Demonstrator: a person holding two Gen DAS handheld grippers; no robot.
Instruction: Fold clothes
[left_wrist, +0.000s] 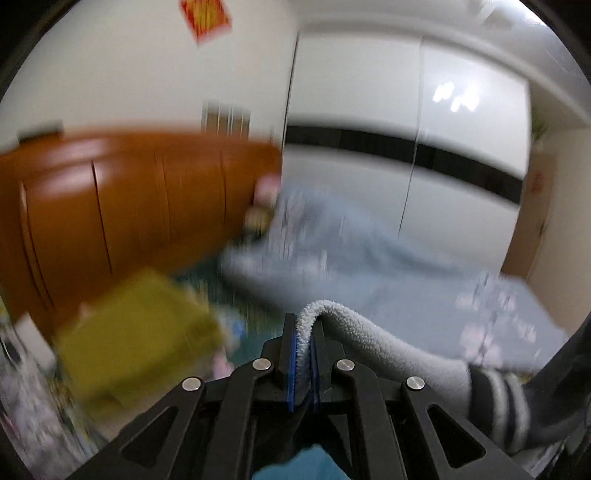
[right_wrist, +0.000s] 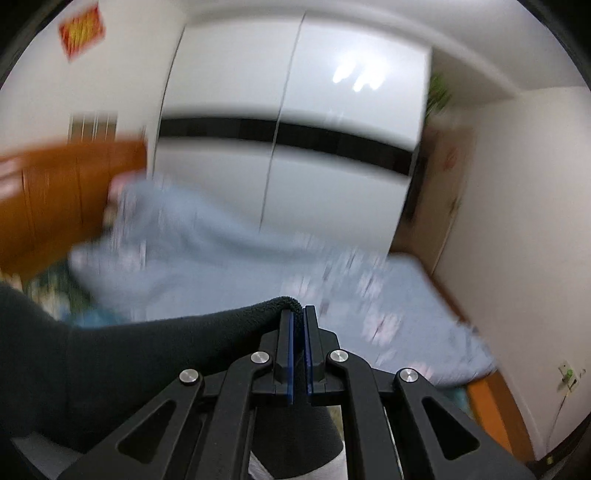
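With our left gripper (left_wrist: 303, 326) we pinch a fold of the fleece garment (left_wrist: 388, 347), jaws nearly shut on its pale grey edge, which loops over the fingertips and trails off to the right of the jaws toward a dark striped cuff (left_wrist: 498, 402); with our right gripper (right_wrist: 298, 314) we clamp the same garment's dark part (right_wrist: 147, 350), jaws closed to a thin slit, cloth stretching away left of them; ahead of both jaws lies a blurred light blue blanket (right_wrist: 229, 266); beyond it stands a white wardrobe (right_wrist: 295, 92); far left of the jaws runs an orange wooden headboard (left_wrist: 129, 206); a blurred yellow object (left_wrist: 140, 332) sits just left of our left jaws.
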